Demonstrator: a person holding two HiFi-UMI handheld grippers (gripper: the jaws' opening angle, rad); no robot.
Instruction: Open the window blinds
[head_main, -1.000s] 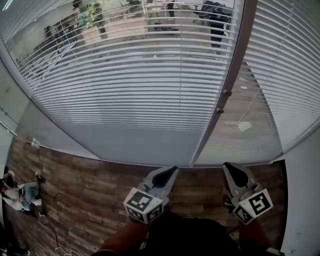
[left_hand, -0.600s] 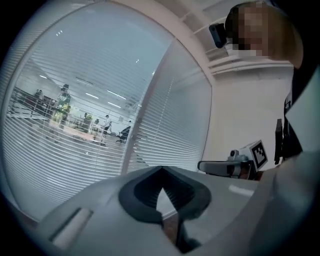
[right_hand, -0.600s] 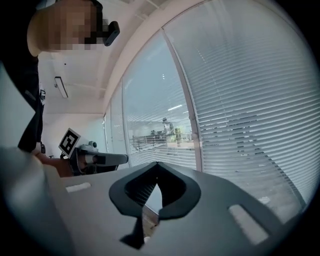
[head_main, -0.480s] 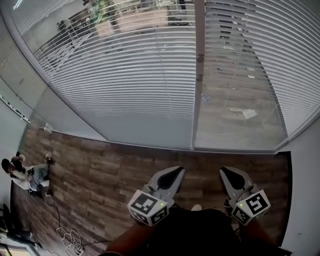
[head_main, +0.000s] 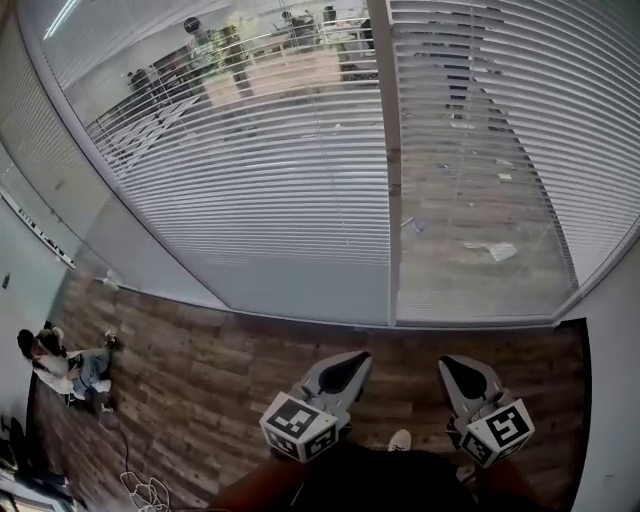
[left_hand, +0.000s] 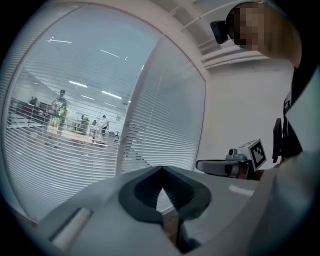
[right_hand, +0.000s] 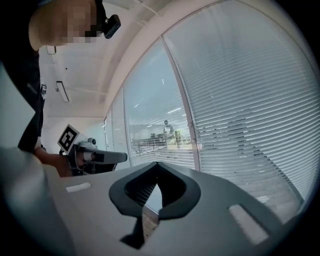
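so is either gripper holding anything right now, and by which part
Nothing is held. The left gripper and the right gripper both have their jaws together with nothing between them, and both are well short of the blinds.

A wood-plank floor (head_main: 200, 370) fills the lower part of the head view. At the left edge a person (head_main: 62, 368) sits on it. A loose coil of cable (head_main: 148, 490) lies at the lower left. A white shoe tip (head_main: 399, 439) rests at the lower middle.
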